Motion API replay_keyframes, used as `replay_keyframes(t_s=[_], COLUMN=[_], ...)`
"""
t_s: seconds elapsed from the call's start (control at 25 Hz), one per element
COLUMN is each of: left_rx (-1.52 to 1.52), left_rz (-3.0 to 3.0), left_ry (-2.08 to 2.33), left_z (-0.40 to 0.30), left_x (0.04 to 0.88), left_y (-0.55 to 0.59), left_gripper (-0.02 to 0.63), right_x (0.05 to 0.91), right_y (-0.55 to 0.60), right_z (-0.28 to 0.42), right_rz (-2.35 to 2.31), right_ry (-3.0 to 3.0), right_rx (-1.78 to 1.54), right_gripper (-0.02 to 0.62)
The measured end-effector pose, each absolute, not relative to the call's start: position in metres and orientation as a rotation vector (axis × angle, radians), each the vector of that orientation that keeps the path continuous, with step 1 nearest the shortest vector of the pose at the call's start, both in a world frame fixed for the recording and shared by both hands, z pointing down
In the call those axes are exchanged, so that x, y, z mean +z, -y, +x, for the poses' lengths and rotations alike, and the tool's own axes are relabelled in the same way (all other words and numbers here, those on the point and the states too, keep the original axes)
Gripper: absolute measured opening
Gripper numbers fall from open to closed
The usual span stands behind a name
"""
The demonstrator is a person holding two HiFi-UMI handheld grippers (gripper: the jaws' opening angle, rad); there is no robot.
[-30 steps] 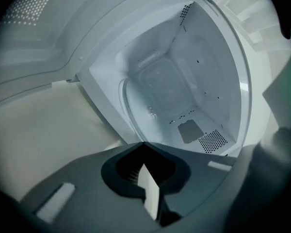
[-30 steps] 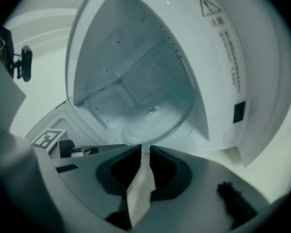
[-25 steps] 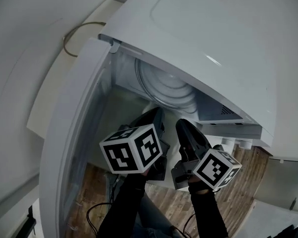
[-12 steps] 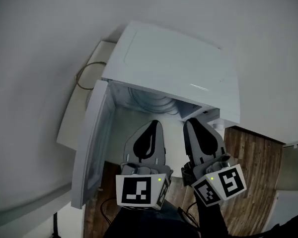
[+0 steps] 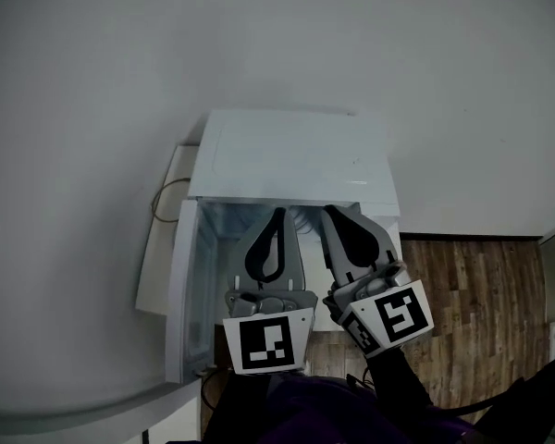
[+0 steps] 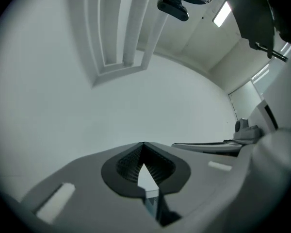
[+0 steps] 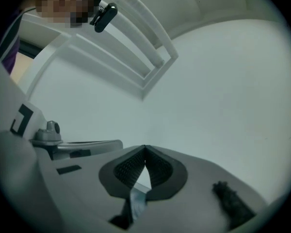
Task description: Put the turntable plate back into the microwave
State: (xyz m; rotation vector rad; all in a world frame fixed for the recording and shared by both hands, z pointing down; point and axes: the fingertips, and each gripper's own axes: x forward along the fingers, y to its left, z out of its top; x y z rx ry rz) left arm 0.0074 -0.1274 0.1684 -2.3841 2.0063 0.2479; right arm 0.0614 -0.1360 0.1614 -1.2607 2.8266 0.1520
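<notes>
The white microwave stands against the wall with its door swung open to the left. My two grippers are held up side by side in front of the open cavity and cover most of it; only a pale sliver shows between them, so I cannot make out the turntable plate. The left gripper is shut and empty, its ribbed pads meeting at the tip. The right gripper has just been closing and now stands shut with nothing between the pads. Both gripper views face bare white wall.
A thin cable loops on the white counter left of the microwave. Wooden floor lies to the right. Dark sleeves run down from the marker cubes at the bottom.
Both grippers have risen and rolled, so their marker cubes now face up. The head view has pulled back and the microwave looks smaller. The plate's rings in the cavity have gone out of sight.
</notes>
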Motion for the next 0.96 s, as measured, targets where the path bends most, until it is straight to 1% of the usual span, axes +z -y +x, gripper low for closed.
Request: replay_keyframes(t_s=[0.2,0.36,0.52,0.96], left_rx=[0.271,0.309,0.252,0.261], left_rz=[-2.353,-2.315,-2.247,-2.239], left_ry=[-1.933,-1.886,-1.846,-1.831], left_z=[0.008,0.005,0.008,0.01], left_x=[0.141,0.126,0.117,0.112], left_y=[0.13,0.128,0.125,0.123], left_gripper=[0.005,0.005,0.005,0.005], right_x=[0.134,0.121,0.117,0.112], right_y=[0.134,0.136,0.135,0.131], right_z=[0.06,0.065,0.067,0.065], right_rz=[-1.282,-1.324,-1.335,-1.313], right_ry=[-2.784,-2.716,-2.697,-2.688], right_rx=[0.294,0.298,0.328,0.334], right_gripper=[0.011,0.009,0.009,0.009])
